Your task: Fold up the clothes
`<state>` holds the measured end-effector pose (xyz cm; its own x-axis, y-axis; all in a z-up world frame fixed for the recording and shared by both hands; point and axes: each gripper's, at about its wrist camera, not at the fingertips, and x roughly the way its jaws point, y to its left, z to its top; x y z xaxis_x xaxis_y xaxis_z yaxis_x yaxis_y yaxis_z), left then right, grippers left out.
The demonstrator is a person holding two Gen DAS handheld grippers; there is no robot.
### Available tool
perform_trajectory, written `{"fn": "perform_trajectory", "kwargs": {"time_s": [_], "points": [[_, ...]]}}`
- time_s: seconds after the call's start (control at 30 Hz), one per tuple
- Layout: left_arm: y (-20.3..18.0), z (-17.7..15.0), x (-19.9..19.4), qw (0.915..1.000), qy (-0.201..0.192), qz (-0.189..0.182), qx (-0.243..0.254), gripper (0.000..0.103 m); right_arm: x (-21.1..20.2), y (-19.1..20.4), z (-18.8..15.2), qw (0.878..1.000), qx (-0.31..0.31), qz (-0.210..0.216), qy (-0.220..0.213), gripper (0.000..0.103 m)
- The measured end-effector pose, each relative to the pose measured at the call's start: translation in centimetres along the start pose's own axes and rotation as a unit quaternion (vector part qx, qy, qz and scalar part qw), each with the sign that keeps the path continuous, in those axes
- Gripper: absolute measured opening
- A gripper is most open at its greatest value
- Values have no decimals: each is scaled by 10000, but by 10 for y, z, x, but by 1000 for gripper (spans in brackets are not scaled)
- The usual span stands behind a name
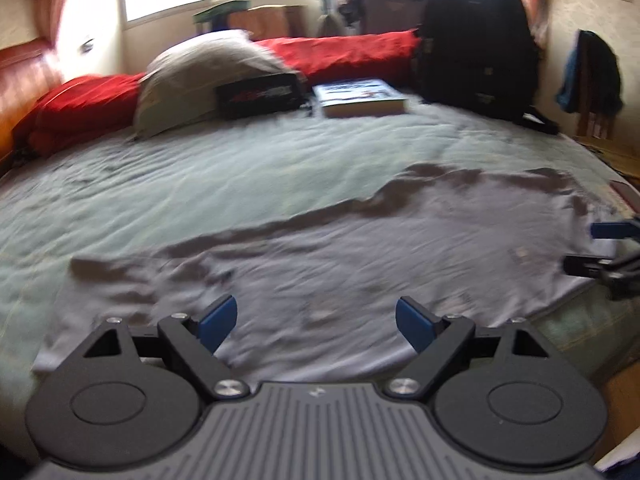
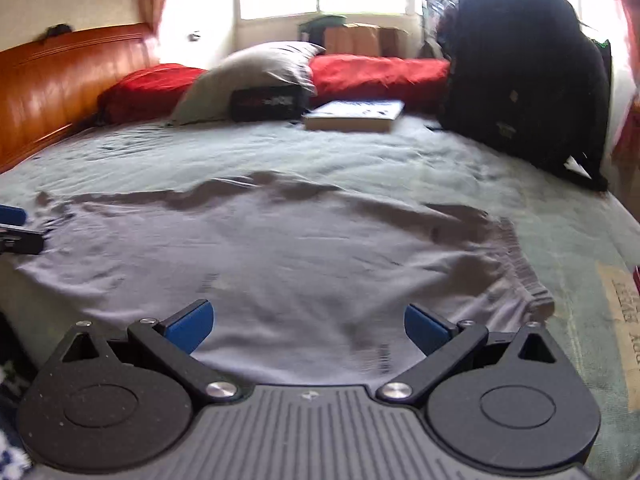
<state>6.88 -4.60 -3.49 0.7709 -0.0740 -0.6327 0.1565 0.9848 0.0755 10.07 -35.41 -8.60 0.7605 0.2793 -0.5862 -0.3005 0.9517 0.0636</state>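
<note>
The bed [image 1: 200, 184] fills most of what I see, covered in a pale green sheet [image 2: 280, 148] with a wooden headboard [image 2: 60, 80] along its left side. Spread flat across the near part of the bed is the grey garment [image 1: 360, 248] I am to fold; it lies wrinkled, one end reaching toward my left side and the other, with a gathered ribbed edge [image 2: 520, 268], toward my right.

At the far edge stands a big black backpack [image 1: 476, 40], upright. Beside it a long red cushion [image 1: 352, 52] runs along the far side of the bed, with a grey pillow [image 1: 200, 76] leaning against it. In front of the pillow rests a small black pouch [image 1: 260, 94], and just to its right lies a book [image 1: 360, 98], flat on the sheet.

My left hand-held gripper [image 1: 316, 322] hovers over the near edge of the garment with its blue pads [image 1: 218, 322] spread wide and nothing between them but the cloth beneath. My right hand-held gripper [image 2: 308, 330] is likewise wide, its pads apart above the garment, gripping nothing. Each one shows at the edge of the other's view, well apart over the cloth.
</note>
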Motion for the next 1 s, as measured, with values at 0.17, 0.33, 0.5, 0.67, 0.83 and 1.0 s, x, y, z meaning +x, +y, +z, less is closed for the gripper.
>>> {"fn": "perform_trajectory", "kwargs": {"time_s": [0.17,0.33,0.5,0.67,0.83,1.0], "points": [[-21,16,14,9993,13,-23,377,89,-10,-13,-20,9999,14,-37,119,103],[-26,-7,35,9991,302,-314,5,90,-14,-14,1,9999,139,-5,-32,103],[-25,-24,39,9985,357,-390,-140,91,9,-16,25,9999,55,-44,-119,103],[-21,-29,34,9987,282,-371,-191,91,19,-31,12,9990,337,-115,270,103],[-23,-30,25,9993,139,-302,-152,91,-24,-56,4,9934,1128,162,113,103],[-25,-29,19,9989,33,-447,-121,91,-39,-111,-7,9462,3139,761,201,103]]}}
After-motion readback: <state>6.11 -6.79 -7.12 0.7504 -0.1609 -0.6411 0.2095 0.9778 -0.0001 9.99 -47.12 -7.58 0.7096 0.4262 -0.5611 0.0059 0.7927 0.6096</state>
